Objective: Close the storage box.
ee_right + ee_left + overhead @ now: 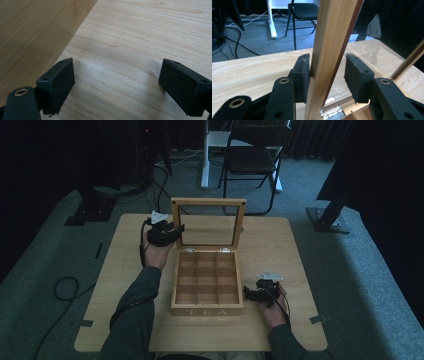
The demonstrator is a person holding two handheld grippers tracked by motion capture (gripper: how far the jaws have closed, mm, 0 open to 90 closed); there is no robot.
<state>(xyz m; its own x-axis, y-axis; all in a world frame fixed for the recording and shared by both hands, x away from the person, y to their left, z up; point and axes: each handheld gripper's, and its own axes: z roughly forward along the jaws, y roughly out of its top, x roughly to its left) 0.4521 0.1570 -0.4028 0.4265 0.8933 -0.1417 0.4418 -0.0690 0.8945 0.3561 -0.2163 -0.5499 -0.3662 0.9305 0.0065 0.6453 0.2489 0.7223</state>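
A wooden tea box (206,310) marked TEA stands in the middle of the table, its several compartments bare. Its glass-paned lid (208,202) stands upright at the back. My left gripper (176,231) is open and straddles the lid's left frame bar (329,57). One pad (302,75) touches the bar and the other pad (355,75) stands off it. My right gripper (248,292) rests low at the box's right side. It is open (117,66) with nothing between its jaws, and the box's side wall (32,32) is just to its left.
The light wooden table (280,245) has free surface on both sides of the box. Beyond its far edge are a black chair (252,160), a white post (205,155) and dark stands. Cables (65,287) lie on the carpet at left.
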